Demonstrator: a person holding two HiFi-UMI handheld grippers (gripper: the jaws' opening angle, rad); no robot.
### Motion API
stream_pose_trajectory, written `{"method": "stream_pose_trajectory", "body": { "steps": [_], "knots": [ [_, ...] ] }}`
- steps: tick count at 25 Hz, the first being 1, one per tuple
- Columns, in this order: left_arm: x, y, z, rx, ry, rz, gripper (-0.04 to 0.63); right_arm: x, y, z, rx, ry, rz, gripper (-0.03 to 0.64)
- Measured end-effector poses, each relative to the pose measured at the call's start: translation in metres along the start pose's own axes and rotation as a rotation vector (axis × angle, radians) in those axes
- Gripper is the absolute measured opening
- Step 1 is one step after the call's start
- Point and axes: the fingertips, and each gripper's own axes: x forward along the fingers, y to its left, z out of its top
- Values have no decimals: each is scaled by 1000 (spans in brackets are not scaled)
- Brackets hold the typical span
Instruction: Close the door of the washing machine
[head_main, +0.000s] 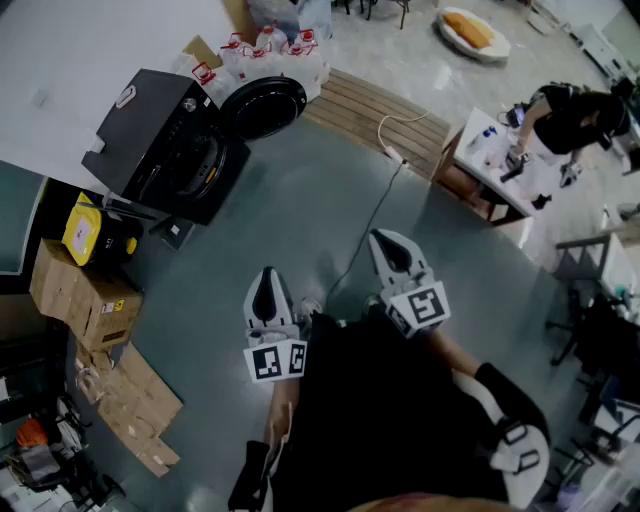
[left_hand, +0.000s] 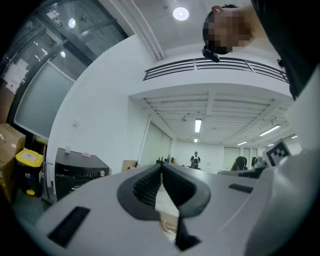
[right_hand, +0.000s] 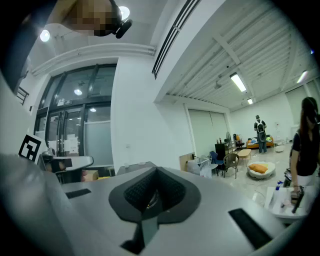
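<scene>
Left gripper (head_main: 266, 290): low in front of the dark clothing, jaws pressed together at the tips, nothing between them.
Right gripper (head_main: 392, 250): just beside the left one and slightly further forward, jaws closed tight, empty.
Cable (head_main: 365, 235): thin, running over the grey floor from near the grippers up toward the wooden slats (head_main: 375, 110).
Cardboard boxes (head_main: 85, 295): stacked at the left edge, with flattened sheets lying below them.
Yellow container (head_main: 85, 230): on the floor between the boxes and the washing machine.
Washing machine (head_main: 165, 145): black, at the upper left, well apart from both grippers.
Door (head_main: 263, 106): round, swung wide open to the right of the machine, touched by neither gripper.
Bottles (head_main: 270, 50): clustered just behind the open door.
Table (head_main: 500, 165): white, far right, with a person (head_main: 570, 115) bent over it.
</scene>
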Motion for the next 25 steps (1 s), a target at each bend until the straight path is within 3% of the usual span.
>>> {"method": "stream_pose_trajectory", "body": {
  "steps": [16,17,19,25],
  "knots": [
    [-7,2,3,2,2,-36,15,-6,14,14,23,-72,-16,8],
    [-6,4,4,2,0,-39,15,-4,15,14,26,-75,-21,21],
    [-7,10,4,0,1,-44,15,3,18,8,18,-56,-21,153],
    [-8,36,9,6,6,-70,15,18,40,-2,26,-28,-42,161]
  ]
}}
